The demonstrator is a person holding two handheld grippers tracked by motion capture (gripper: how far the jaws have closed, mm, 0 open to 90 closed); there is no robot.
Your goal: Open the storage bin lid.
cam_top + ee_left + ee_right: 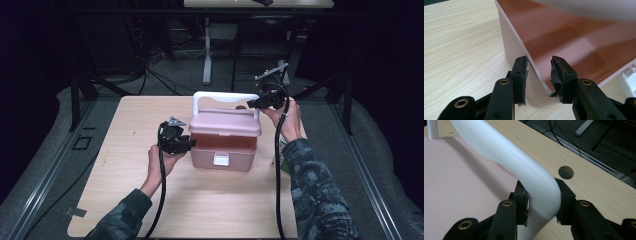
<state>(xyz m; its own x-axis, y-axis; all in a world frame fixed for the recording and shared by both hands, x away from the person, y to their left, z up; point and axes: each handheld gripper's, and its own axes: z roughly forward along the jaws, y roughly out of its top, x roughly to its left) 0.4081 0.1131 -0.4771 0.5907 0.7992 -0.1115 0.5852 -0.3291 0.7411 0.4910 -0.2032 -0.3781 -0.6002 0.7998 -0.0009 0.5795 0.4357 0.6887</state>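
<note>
Two claws, left [539, 75] and right [543, 202], meet one pink box [225, 140].

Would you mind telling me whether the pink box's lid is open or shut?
Partly open: the lid sits raised above the base, showing a reddish gap.

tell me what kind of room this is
Probably a lab or recording workspace, not a home: a bare wooden table with a cable hole, loose cables on grey floor, and another desk's metal leg behind.
</note>
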